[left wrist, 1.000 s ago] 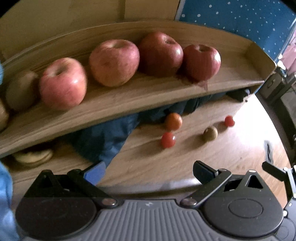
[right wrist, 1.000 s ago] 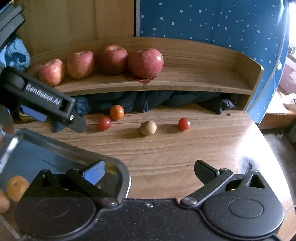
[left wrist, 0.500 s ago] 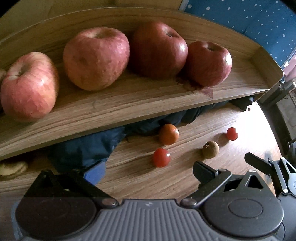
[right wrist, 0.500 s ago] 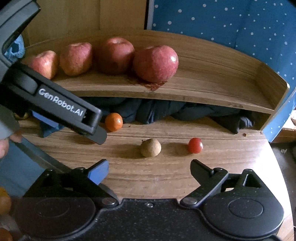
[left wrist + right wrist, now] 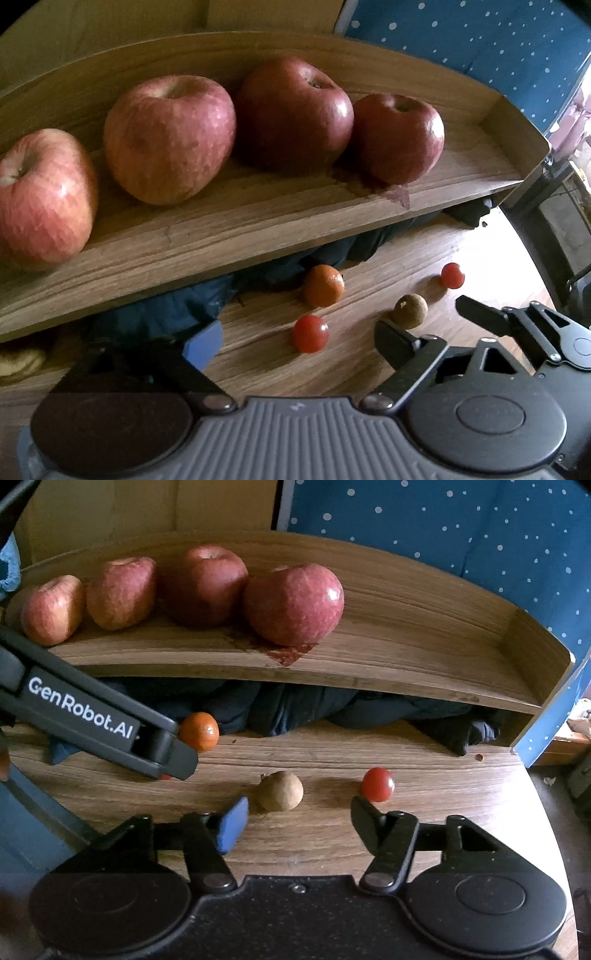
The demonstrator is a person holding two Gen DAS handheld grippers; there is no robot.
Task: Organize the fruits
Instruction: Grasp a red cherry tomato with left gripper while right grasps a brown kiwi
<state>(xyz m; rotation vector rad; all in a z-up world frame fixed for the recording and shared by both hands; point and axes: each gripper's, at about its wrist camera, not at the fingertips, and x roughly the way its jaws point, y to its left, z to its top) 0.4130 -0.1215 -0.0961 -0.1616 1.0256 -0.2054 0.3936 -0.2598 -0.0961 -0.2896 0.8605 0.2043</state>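
Left gripper (image 5: 295,341): we hold it spread, empty, above the small red cherry tomato (image 5: 310,333).
Right gripper (image 5: 295,819): we hold it spread, empty, just before the round brown fruit (image 5: 280,790).
Four red apples (image 5: 293,603): on the curved wooden shelf (image 5: 406,646).

Four red apples (image 5: 293,603) sit upright in a row on the wooden shelf (image 5: 406,657) (streaky skins, the right pair darker). Below, on the table (image 5: 332,834), lie an orange tangerine (image 5: 198,732), a brown round fruit (image 5: 280,791) and two cherry tomatoes (image 5: 310,333), all apart.
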